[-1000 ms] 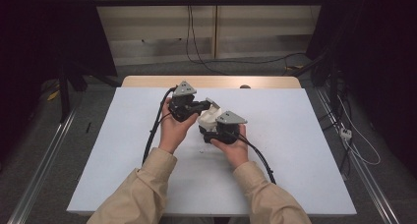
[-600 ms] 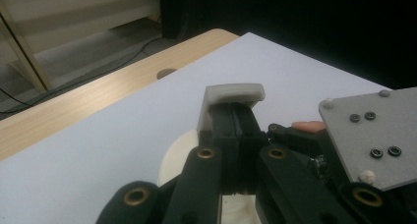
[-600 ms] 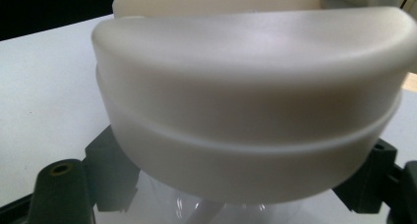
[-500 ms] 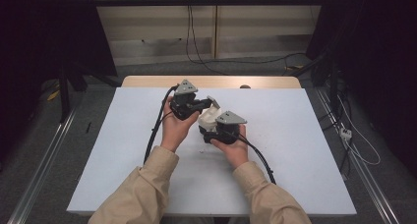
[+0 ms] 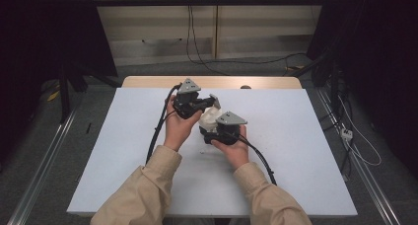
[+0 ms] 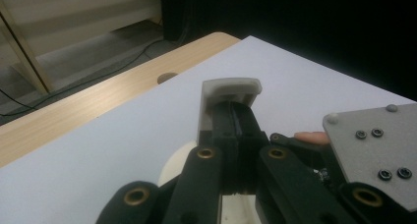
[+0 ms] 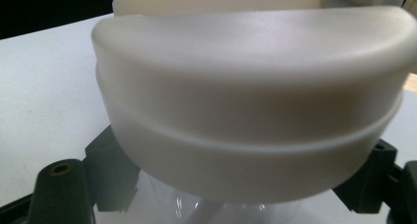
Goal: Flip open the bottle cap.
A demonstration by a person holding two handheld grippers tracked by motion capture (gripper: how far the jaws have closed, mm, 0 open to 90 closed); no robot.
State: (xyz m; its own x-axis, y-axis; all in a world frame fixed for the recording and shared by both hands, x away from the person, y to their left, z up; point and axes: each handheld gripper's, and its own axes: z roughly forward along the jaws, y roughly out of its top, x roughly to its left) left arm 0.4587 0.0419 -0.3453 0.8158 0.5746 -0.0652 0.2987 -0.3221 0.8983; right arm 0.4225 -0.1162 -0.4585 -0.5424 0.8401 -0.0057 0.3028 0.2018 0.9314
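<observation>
High view shows a person in tan sleeves (image 5: 143,195) holding 2 tools over the middle of a white counter (image 5: 296,151). The left hand-held gripper (image 5: 209,101) points toward the right one, its cable (image 5: 157,131) trailing back along the left forearm. The right hand-held gripper (image 5: 209,131) sits just beside it, a little nearer the person, with a grey three-cornered plate (image 5: 230,118) on top. Between the 2 tools is a white lidded container (image 5: 211,117), raised off the counter surface.

Left gripper view has the 2 black jaws pressed together on a thin, pale flap (image 6: 227,94) that stands up past the tips; below the jaws a rounded white edge of the container (image 6: 174,167) shows. The grey plate (image 6: 378,150) of the other tool lies at the right, with a fingertip (image 6: 310,136) just beside it.

Right gripper view looks straight onto the container's cream-white lid (image 7: 251,101), very close, with a clear body (image 7: 172,204) beneath it. Black jaw parts flank the container on both sides, touching it, so this tool is clamped around the container. A strip of bare wood (image 5: 212,82) runs along the counter's far edge.
</observation>
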